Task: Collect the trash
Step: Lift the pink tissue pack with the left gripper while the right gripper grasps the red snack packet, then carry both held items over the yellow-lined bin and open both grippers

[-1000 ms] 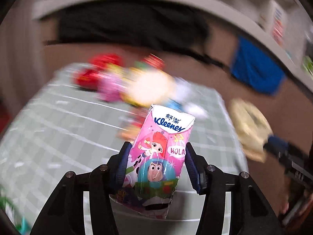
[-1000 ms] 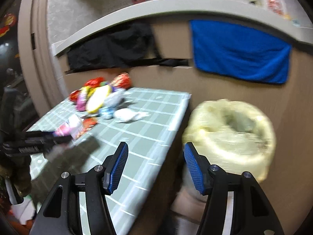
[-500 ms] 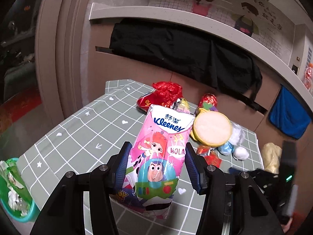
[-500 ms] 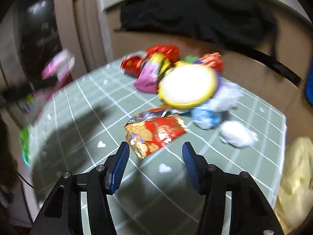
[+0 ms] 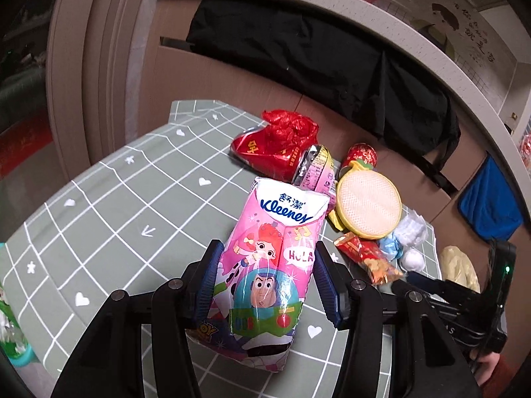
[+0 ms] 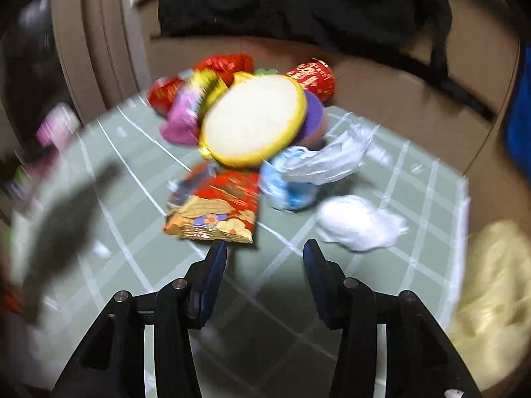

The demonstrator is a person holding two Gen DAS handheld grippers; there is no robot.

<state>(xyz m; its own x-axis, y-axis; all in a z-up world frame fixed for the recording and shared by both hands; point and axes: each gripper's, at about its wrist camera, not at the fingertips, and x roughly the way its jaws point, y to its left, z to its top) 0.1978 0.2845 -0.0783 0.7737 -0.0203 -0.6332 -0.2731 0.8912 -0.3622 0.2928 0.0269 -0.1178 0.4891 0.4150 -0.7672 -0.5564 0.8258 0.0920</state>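
My left gripper is shut on a pink Kleenex tissue pack and holds it above the green checked table. A trash pile lies at the table's far side: red wrappers, a round yellow-rimmed lid, a red and gold snack packet, blue and clear plastic and a white tissue wad. My right gripper is open and empty, just short of the red and gold packet; it also shows in the left wrist view.
A yellow-lined trash bin stands off the table's right edge. A green bin with trash sits low at the left. A cardboard wall with black cloth and a blue towel backs the table.
My right gripper has swung from the yellow bin to the table and closed in on the trash pile. My left gripper keeps the tissue pack and has turned back toward the pile.
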